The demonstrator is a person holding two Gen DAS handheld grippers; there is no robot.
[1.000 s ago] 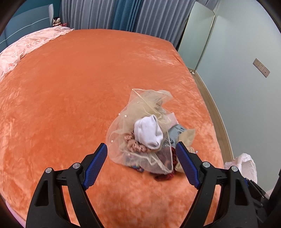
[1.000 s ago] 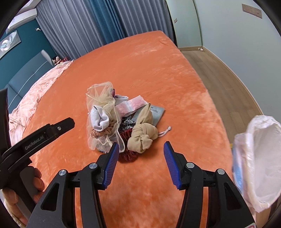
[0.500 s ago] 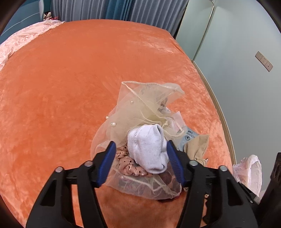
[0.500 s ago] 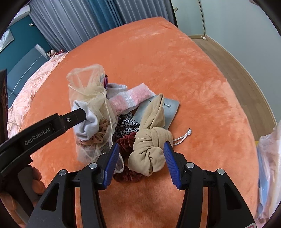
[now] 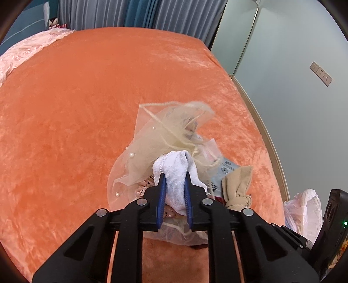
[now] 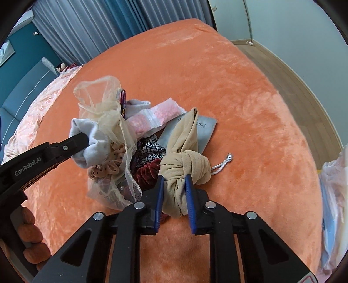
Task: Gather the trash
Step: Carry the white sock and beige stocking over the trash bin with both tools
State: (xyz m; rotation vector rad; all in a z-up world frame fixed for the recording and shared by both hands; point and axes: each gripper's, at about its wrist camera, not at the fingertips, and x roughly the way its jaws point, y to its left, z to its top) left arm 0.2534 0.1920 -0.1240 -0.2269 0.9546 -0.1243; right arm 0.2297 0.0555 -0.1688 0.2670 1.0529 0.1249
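**Two grippers closing on cloth in a heap on an orange bed**

Orange plush bedspread (image 5: 91, 104) fills most of both wrist views, running back to grey and teal curtains (image 5: 121, 13) across the top of each frame. Pale pink bedding (image 6: 41, 104) lies along the left edge, and a pale wall with a socket plate (image 5: 320, 73) curves down the right side of the left wrist view.

Near the lower centre of each frame sits a small heap of soft clutter. A sheer cream mesh bag (image 5: 171, 130) with little pearls stands over it, its mouth gaping upward. The left gripper (image 5: 174, 177) has its blue-padded jaws closing on a white sock (image 5: 176, 172), which sits squeezed between the pads at the near side of the mesh bag. In the right wrist view the same gripper reaches in from the left edge, with orange-tinted fingers (image 6: 30, 230) of the person's hand wrapped round its handle.

Just right of the sock, the right gripper (image 6: 174, 180) is closing too, its pads pinching a knotted beige stocking (image 6: 184, 161) just below the knot. Behind the stocking lie a grey card (image 6: 206, 130) and a clear zip bag holding something pink (image 6: 156, 115); between sock and stocking are a dark red scrunchie (image 6: 148, 174), a spotted peach scrunchie (image 6: 106, 167) and a black-and-white patterned piece (image 6: 152, 150). A white plastic bag (image 5: 304, 209) sits off the bed at the lower right.
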